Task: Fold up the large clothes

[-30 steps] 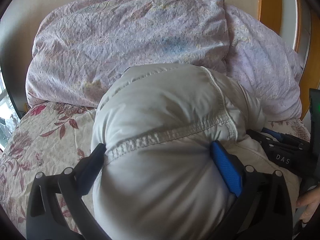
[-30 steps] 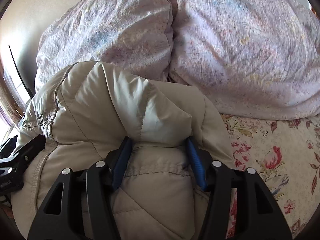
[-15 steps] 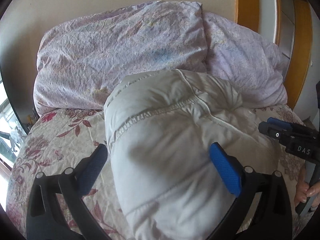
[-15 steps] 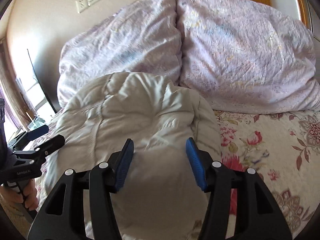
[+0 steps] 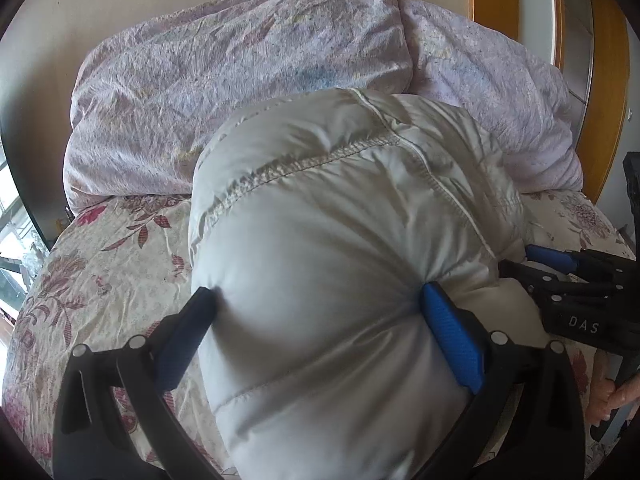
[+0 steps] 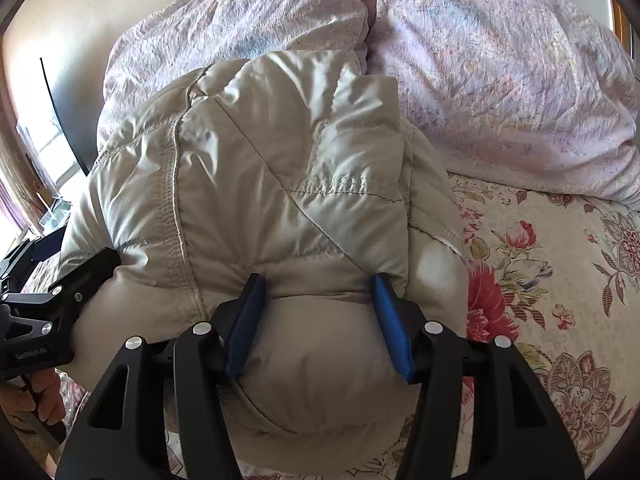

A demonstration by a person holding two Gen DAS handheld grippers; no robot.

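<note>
The puffy beige quilted down jacket (image 5: 344, 240) lies bundled on the floral bedspread (image 5: 100, 248), near the lilac pillows (image 5: 240, 80). The left gripper (image 5: 316, 312) and the right gripper (image 6: 318, 300) each pinch a thick fold, side by side, with the bundle's bulk on their far side.

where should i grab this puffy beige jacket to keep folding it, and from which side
Grip the puffy jacket by its thick near fold, coming from the near bed edge. It is bulky and rounded, so the left gripper and right gripper each need wide jaws pinching the padding on either side.
</note>
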